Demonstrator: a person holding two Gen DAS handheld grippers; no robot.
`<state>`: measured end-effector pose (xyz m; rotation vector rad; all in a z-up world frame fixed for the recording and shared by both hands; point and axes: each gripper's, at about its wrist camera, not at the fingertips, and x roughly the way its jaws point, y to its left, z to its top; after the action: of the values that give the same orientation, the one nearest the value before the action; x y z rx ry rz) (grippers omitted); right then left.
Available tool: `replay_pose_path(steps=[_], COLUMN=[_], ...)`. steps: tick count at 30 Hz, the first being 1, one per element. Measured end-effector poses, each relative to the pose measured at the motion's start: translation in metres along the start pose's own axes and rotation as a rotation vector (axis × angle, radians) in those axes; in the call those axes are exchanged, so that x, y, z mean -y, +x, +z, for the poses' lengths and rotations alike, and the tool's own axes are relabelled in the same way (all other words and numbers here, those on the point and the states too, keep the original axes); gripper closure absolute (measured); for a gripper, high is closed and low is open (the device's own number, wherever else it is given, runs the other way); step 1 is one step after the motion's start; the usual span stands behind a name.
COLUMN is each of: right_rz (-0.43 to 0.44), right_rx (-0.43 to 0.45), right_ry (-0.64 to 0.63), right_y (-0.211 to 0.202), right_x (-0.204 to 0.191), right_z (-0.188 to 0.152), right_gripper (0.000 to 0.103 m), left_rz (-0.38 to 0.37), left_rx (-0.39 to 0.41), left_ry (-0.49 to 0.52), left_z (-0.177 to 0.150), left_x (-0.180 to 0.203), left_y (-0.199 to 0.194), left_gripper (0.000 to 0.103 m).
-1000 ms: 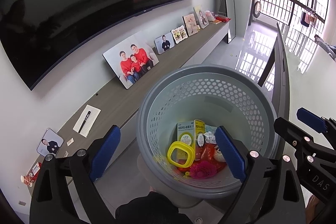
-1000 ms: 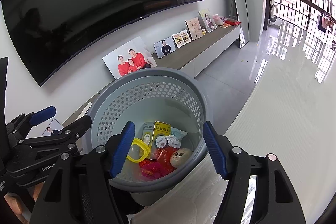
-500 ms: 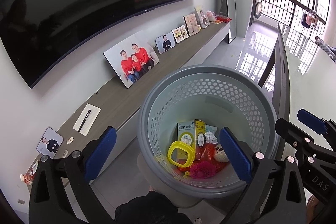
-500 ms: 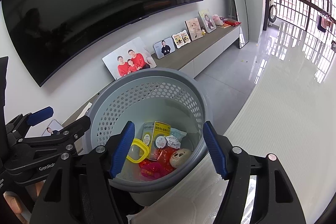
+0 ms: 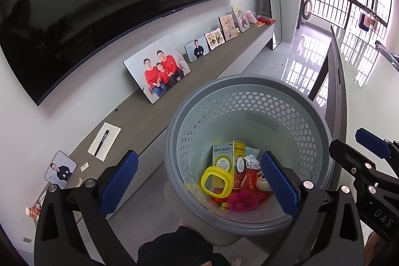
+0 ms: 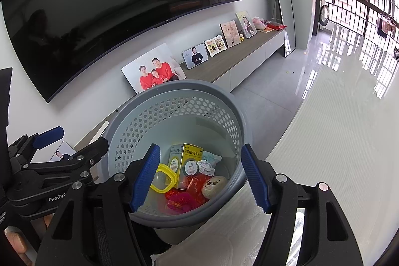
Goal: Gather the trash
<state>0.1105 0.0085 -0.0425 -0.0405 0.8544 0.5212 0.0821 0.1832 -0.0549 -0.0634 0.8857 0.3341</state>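
Blue-padded hand-held grippers [image 5: 199,183] [image 6: 200,177] angled down over basket [image 5: 249,91], empty.

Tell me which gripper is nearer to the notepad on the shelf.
Left. The left gripper, its empty jaws just opened wider, hovers right of the notepad; the right gripper sits farther right, over the basket.

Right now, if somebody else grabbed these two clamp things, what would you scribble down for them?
Left gripper: open, nothing between its jaws, which have just been opening, above the basket.
Right gripper: open, empty, also above the basket.
In the basket: yellow ring, two medicine boxes, crumpled wrapper, red wrapper, pink piece, round panda-face toy.
Done: that trash is in the basket.
Left: no loose trash shows in either view; look around for more.
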Motion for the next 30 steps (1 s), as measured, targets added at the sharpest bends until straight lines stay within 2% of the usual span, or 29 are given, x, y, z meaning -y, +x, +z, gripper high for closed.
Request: replay_pose_path(steps=[30], right_rz=[0.000], right_rx=[0.000], right_ry=[0.000], right_y=[0.0004], right_x=[-0.0007], right_z=[0.0001], right_gripper=[0.038], left_rz=[0.004], left_rx=[-0.011], left_ry=[-0.010], left_z=[0.0006], left_x=[-0.0015], left_y=[0.0010], left_gripper=[0.006])
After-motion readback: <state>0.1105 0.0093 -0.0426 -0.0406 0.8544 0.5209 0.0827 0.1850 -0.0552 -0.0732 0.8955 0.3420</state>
